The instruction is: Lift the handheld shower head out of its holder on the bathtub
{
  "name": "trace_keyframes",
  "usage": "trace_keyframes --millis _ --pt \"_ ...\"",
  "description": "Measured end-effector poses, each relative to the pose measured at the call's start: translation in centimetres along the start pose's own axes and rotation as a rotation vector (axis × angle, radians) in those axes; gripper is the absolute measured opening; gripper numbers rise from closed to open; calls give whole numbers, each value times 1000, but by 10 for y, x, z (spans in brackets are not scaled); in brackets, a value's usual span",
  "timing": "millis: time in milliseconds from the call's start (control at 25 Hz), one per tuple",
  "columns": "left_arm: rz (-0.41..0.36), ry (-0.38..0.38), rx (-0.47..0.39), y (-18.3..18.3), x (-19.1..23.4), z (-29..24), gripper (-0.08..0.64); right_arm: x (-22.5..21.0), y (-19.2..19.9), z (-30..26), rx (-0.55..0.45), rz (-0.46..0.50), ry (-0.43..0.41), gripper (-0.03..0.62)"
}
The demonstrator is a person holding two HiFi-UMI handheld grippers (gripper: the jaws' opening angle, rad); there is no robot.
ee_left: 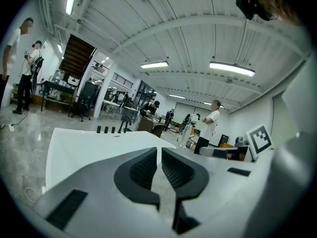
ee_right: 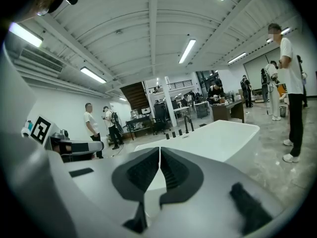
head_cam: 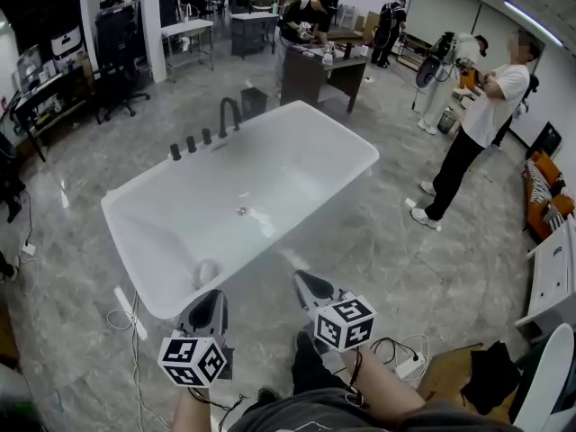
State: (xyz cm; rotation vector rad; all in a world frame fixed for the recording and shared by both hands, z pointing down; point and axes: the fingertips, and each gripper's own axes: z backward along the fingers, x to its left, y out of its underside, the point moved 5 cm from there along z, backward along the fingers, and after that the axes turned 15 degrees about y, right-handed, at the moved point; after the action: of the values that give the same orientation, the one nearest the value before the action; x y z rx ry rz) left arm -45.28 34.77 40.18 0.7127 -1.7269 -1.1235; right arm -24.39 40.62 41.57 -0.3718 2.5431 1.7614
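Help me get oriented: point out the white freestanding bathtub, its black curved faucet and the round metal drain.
White freestanding bathtub (head_cam: 310,120), head view, far rim.
Black curved faucet (head_cam: 223,120), head view, upright stem.
Round metal drain (head_cam: 241,211), head view, centre.

Bare floor lay between the left gripper (head_cam: 212,297), the right gripper (head_cam: 302,280) and the bathtub's (head_cam: 117,219) near wall. The basin was open from above. On the far rim the faucet (head_cam: 229,113) and three knobs (head_cam: 191,144) stood close together; cables (head_cam: 115,318) trailed by the left corner, perhaps underfoot

Left gripper (ee_left: 159,152) fingers (ee_left: 142,170) pressed together, empty; white bathtub (ee_left: 79,148) ahead, dark taps (ee_left: 113,129) at its far rim
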Motion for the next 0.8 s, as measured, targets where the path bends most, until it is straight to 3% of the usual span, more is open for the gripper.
trace_keyframes --millis 360,800 --pt "20 -54 38 -23 34 -109 40 -72 -36 -98 45 -18 -50 25" --pt "-12 -81 42 -56 33 -223 40 -172 -79 -155 26 -84 -64 26"
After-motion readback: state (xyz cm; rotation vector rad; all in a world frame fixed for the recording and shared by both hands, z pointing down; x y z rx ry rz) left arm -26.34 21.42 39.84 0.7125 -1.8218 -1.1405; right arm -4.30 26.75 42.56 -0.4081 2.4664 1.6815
